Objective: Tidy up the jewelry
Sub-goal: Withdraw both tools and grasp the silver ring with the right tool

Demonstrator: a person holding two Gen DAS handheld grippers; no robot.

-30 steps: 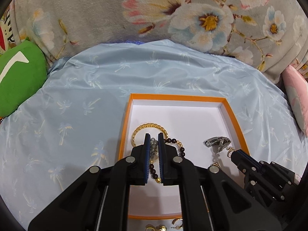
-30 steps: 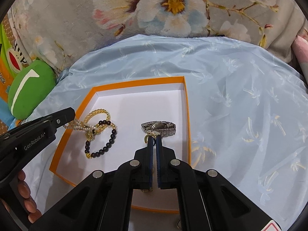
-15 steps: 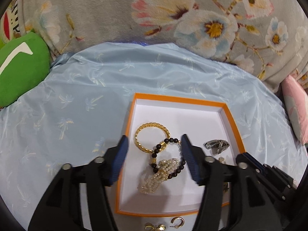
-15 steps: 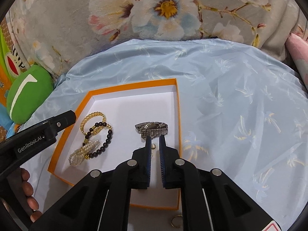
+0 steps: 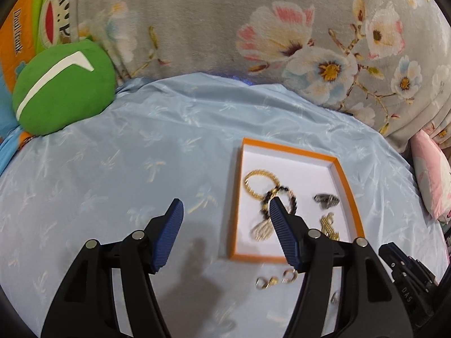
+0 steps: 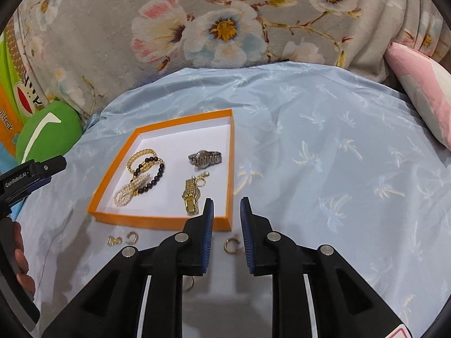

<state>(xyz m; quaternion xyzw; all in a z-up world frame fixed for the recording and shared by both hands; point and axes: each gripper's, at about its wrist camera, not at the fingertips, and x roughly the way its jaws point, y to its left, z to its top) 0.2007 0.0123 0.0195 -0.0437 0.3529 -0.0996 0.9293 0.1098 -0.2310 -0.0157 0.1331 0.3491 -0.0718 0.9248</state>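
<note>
Left gripper [image 5: 224,207] spread wide, empty. Right gripper [image 6: 227,207] just opening, narrow gap, empty, near orange tray [image 6: 157,219]; gold watch [image 6: 191,197] inside.

Pale blue cloth with palm prints [image 6: 324,146] spreads across the surface, a grey floral blanket [image 6: 225,28] bunched behind it. Green plush cushion [image 5: 62,90] sits far left, pink pillow [image 6: 422,90] at right.
</note>
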